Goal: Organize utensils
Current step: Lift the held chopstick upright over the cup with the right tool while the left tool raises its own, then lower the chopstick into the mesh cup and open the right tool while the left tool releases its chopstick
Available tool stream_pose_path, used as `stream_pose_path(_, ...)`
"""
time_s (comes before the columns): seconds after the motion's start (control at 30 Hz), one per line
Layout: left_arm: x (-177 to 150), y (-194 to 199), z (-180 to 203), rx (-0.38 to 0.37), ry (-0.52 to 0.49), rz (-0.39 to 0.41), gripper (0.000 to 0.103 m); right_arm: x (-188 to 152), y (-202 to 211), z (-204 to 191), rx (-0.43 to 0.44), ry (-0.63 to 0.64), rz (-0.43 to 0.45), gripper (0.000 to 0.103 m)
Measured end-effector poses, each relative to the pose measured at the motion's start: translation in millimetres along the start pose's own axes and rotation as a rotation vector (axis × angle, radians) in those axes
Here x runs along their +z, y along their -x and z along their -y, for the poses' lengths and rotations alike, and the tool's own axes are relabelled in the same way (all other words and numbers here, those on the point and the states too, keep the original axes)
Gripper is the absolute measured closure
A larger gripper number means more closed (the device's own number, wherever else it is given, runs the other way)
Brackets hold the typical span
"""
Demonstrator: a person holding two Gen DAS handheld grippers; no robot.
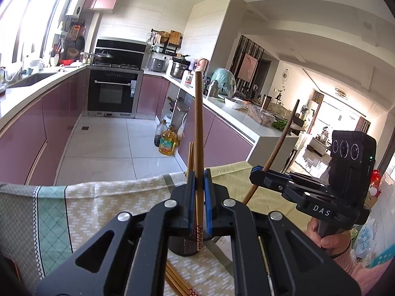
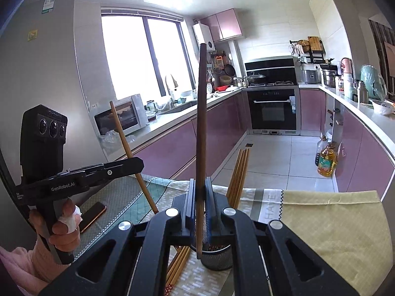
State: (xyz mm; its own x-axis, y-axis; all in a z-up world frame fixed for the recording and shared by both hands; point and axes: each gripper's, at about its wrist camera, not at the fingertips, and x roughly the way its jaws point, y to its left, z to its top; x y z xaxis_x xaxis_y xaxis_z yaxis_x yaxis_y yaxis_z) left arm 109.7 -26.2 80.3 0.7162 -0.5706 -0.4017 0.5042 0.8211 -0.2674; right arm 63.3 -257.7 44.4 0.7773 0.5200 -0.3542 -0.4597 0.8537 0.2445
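Note:
My left gripper (image 1: 199,185) is shut on a light wooden chopstick (image 1: 198,135) held upright, its patterned lower end over a black mesh holder (image 1: 184,246). My right gripper (image 2: 200,192) is shut on a dark brown chopstick (image 2: 201,128), also upright, its lower end at the rim of the mesh holder (image 2: 217,259). Each gripper shows in the other's view: the right gripper (image 1: 256,172) with its dark chopstick (image 1: 279,145), the left gripper (image 2: 138,164) with its light chopstick (image 2: 123,135). Several chopsticks (image 2: 238,175) stand in the holder. More chopsticks (image 1: 177,281) lie on the cloth beside it.
A patterned tablecloth (image 1: 98,209) covers the table, with a yellow cloth (image 2: 333,222) on its right part. A phone (image 2: 92,215) lies at the left. Beyond the table edge is the kitchen floor with oil bottles (image 1: 167,143), purple cabinets and an oven (image 1: 113,91).

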Motion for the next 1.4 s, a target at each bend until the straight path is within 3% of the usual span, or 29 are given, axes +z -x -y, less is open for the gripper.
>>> stream_pose_path(0.33,13.6,-16.0,15.1,0.051,-0.050,0.017,0.096,10.1,-12.0,3.4,-0.022,-0.001,0.021,0.097)
stream_pose_path(0.57,6.4,-45.0,11.0,0.090,-0.055,-0.056,0.096,-4.5,-35.4,11.1,-0.041,-0.027,-0.040,0.097)
stream_pose_path(1.13,-22.3,-86.1,-2.3,0.085,-0.094,-0.232,0.096,-37.0,-80.3,23.8,-0.058,-0.056,-0.249,0.096)
stream_pose_path(1.4,-24.5,-103.4,-8.1,0.085,-0.078,-0.262,0.095,-41.6,-93.8,35.3,-0.082,-0.094,-0.271,0.094)
